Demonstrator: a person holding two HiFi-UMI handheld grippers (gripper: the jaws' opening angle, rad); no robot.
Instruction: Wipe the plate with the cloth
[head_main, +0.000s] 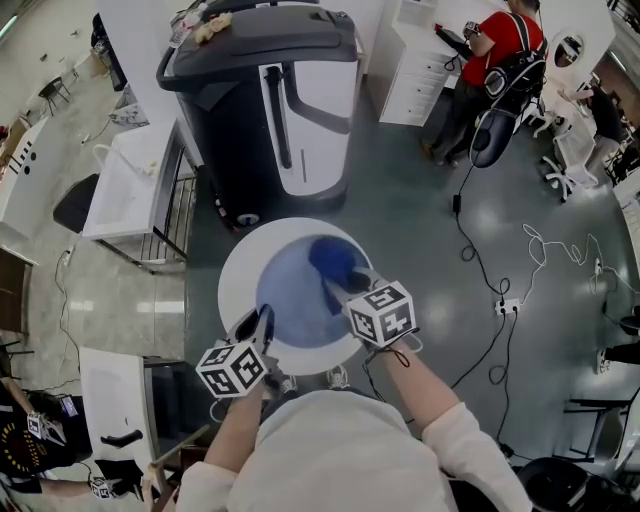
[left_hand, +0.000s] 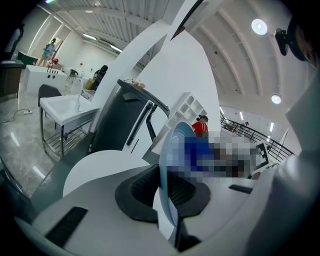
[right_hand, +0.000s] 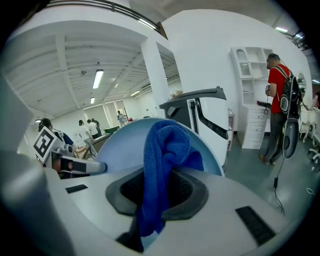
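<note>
A light blue plate (head_main: 290, 305) is held up over a round white table (head_main: 238, 268). My left gripper (head_main: 258, 327) is shut on the plate's near-left rim; in the left gripper view the plate (left_hand: 169, 160) stands edge-on between the pads of that gripper (left_hand: 169, 202). My right gripper (head_main: 347, 287) is shut on a dark blue cloth (head_main: 334, 260), which rests against the plate's far-right face. In the right gripper view the cloth (right_hand: 162, 160) hangs bunched from the right gripper (right_hand: 160, 197) in front of the plate (right_hand: 112, 147), with the left gripper (right_hand: 75, 166) at the left.
A tall dark grey and white machine (head_main: 270, 100) stands just beyond the table. A white desk (head_main: 130, 185) is at the left and a white cabinet (head_main: 420, 60) at the back right. A person in a red top (head_main: 500, 50) stands there. Cables (head_main: 500, 300) lie on the floor at the right.
</note>
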